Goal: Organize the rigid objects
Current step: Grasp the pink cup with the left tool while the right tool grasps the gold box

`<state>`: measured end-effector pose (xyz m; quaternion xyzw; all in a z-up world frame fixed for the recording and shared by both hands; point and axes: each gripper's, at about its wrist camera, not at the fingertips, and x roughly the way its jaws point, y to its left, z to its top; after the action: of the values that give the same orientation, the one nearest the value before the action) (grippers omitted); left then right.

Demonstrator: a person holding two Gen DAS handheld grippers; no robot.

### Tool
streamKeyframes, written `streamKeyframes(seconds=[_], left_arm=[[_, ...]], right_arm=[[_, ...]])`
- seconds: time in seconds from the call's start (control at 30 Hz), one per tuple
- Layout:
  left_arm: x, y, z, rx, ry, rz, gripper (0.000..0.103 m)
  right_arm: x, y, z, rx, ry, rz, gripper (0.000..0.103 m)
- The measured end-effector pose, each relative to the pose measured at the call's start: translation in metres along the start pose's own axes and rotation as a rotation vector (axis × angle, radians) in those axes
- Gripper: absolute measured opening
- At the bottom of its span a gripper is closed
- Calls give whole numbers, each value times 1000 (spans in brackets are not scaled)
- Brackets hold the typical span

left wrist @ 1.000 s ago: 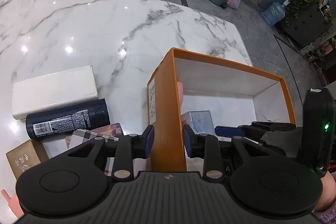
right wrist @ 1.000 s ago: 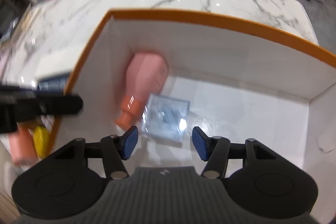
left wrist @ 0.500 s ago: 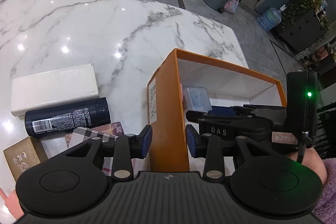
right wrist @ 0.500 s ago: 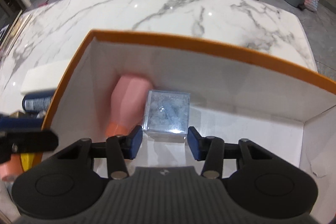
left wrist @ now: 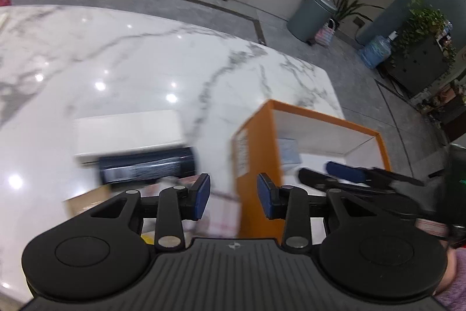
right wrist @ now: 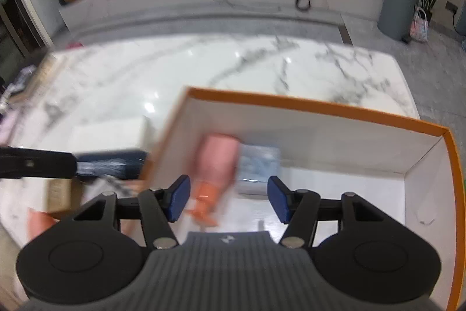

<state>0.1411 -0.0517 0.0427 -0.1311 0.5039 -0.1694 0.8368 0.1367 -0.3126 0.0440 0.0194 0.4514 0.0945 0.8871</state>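
Right wrist view, nearest first: the right tongs [right wrist: 228,198] hang with jaws apart and nothing between them – they have just been opening wider – above the open orange box [right wrist: 320,104]. Inside the box, just beyond the tips, lie two things side by side: one pink bottle [right wrist: 217,162] with an orange cap, its long axis running away from the tongs with the cap end nearest, and one pale blue box [right wrist: 257,165] touching or nearly touching its right side. Both are blurred.

Left wrist view: the left tongs [left wrist: 233,193] are also open and empty, jaws straddling the line of the orange box's near left wall without pressing on it. To their left, outside the box on the marble desk [left wrist: 131,63], wait the unsorted things – one dark cylindrical can [left wrist: 145,166] lying on its side, long axis across the view, and behind it one long white box [left wrist: 128,131], parallel to the can. Nearer the tongs are a checked item and a brown carton, too blurred to count surely.

My judgement: the coming pick is on the left of the orange box, so the left tongs are the nearer pair, and the can would be taken across its width
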Motion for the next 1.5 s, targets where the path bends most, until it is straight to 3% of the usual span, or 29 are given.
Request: streamKeyframes(seconds=[0.23, 0.37, 0.47, 0.6, 0.77, 0.87, 1.07, 1.13, 1.27, 1.5], left_arm=[[-42, 61, -30, -150, -41, 118, 43], [-44, 91, -55, -290, -35, 186, 48], [-38, 105, -71, -361, -23, 223, 64], [-27, 111, -84, -374, -15, 281, 71], [-3, 118, -95, -426, 46, 275, 75], [5, 128, -103, -476, 58, 259, 83], [19, 136, -103, -532, 104, 214, 81], [25, 135, -102, -527, 122, 227, 76], [23, 131, -101, -476, 104, 261, 69], [3, 146, -88, -461, 7, 345, 68]], right_arm=[[-38, 74, -23, -40, -93, 156, 57], [-30, 121, -45, -106, -78, 205, 52], [-12, 147, -64, -143, -60, 192, 52], [18, 159, -80, -172, -28, 171, 51], [41, 168, -95, -253, -18, 115, 49], [51, 170, -100, -287, -9, 107, 49], [66, 170, -102, -307, 2, 136, 49], [70, 170, -104, -303, 10, 141, 49], [75, 170, -104, -298, 20, 151, 49], [71, 178, -91, -292, -43, 167, 49]])
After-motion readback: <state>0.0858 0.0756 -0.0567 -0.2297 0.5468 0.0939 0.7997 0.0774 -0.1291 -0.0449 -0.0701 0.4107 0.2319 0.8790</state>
